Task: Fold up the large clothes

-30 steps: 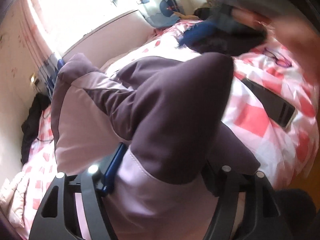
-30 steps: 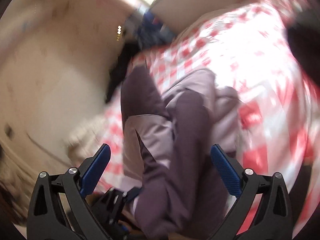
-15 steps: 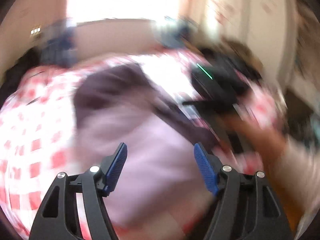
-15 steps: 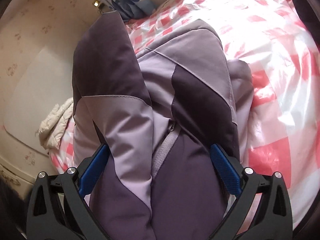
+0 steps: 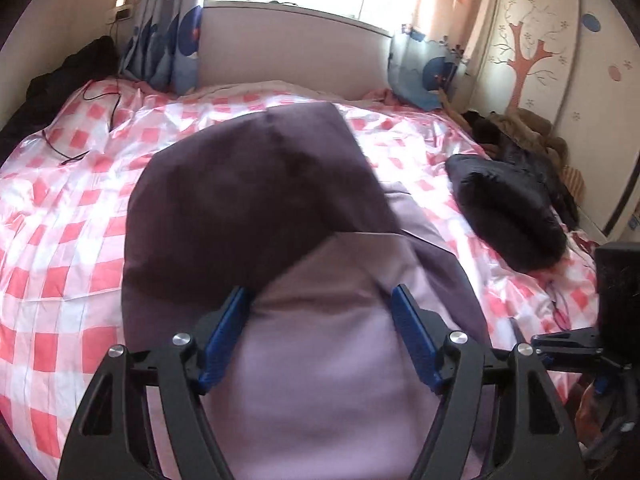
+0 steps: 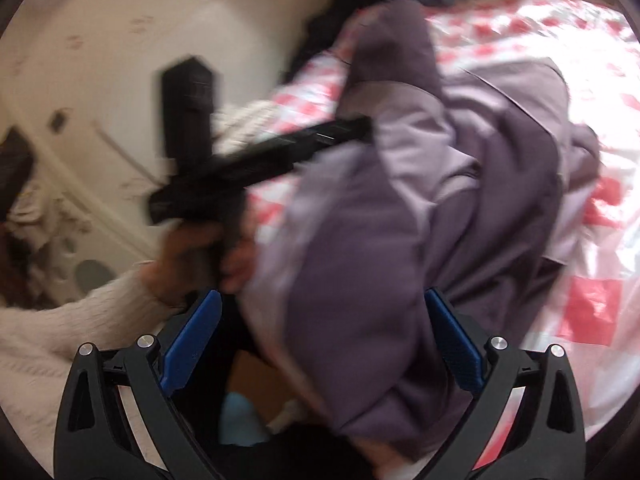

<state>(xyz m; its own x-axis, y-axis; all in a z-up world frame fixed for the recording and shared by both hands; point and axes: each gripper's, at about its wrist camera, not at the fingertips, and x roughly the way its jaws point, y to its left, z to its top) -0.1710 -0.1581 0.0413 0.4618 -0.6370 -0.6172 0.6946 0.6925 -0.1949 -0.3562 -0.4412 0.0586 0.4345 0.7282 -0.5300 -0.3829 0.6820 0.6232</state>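
Observation:
A large purple and lilac jacket (image 5: 256, 208) lies partly folded on the red-and-white checked bed (image 5: 60, 208). My left gripper (image 5: 320, 308) is open above its lilac panel, blue pads apart, holding nothing. In the right wrist view the jacket (image 6: 420, 200) lies bunched at the bed's edge. My right gripper (image 6: 324, 316) is open over its dark purple fold, empty. The other hand with the left gripper's body (image 6: 248, 164) shows blurred to the left.
A black garment (image 5: 504, 208) lies on the bed's right side, with more clothes (image 5: 528, 136) behind it. A black cable (image 5: 80, 136) runs across the left. The headboard (image 5: 288, 52) and window are at the back. A cream wall (image 6: 100, 60) stands left of the bed.
My left gripper let go of the jacket and opened, then swung to face the headboard. My right gripper pulled back from the jacket and stayed open.

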